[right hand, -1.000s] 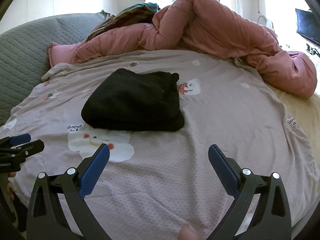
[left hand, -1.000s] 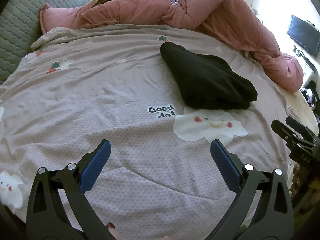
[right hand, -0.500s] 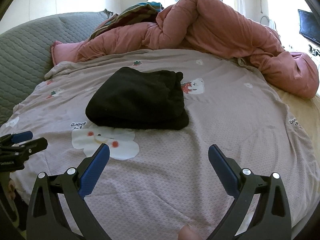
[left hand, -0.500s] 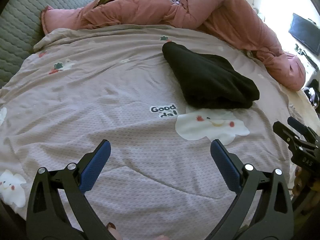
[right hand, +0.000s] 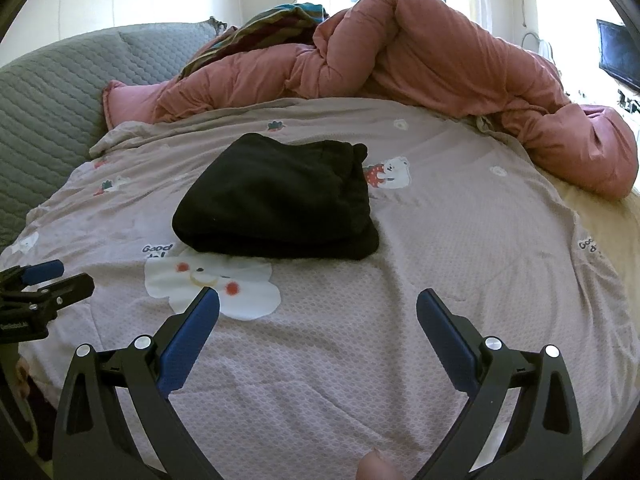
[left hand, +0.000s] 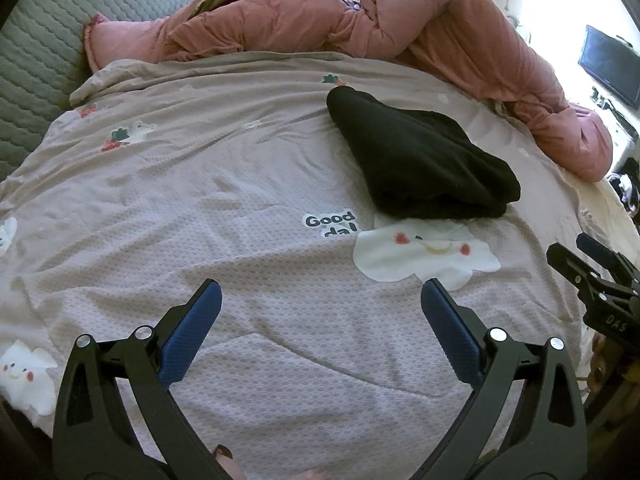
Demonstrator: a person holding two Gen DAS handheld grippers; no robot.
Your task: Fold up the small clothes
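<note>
A folded black garment [left hand: 420,160] lies on the mauve patterned bedspread [left hand: 200,208], just beyond a white cloud print. It also shows in the right wrist view [right hand: 280,200]. My left gripper [left hand: 320,300] is open and empty, held above the bedspread well short of the garment. My right gripper [right hand: 318,306] is open and empty, also short of the garment. The right gripper shows at the right edge of the left wrist view [left hand: 592,276]; the left gripper shows at the left edge of the right wrist view [right hand: 40,284].
A bunched pink duvet [left hand: 440,28] runs along the far side and right of the bed. A grey quilted headboard [left hand: 36,48] stands at the left. A dark screen [left hand: 608,64] hangs on the right wall. The bed edge drops off at the right.
Both grippers have drawn slightly back and tilted, so the garment sits a little farther and higher in both views. The garment has not moved. Both grippers stay open.
</note>
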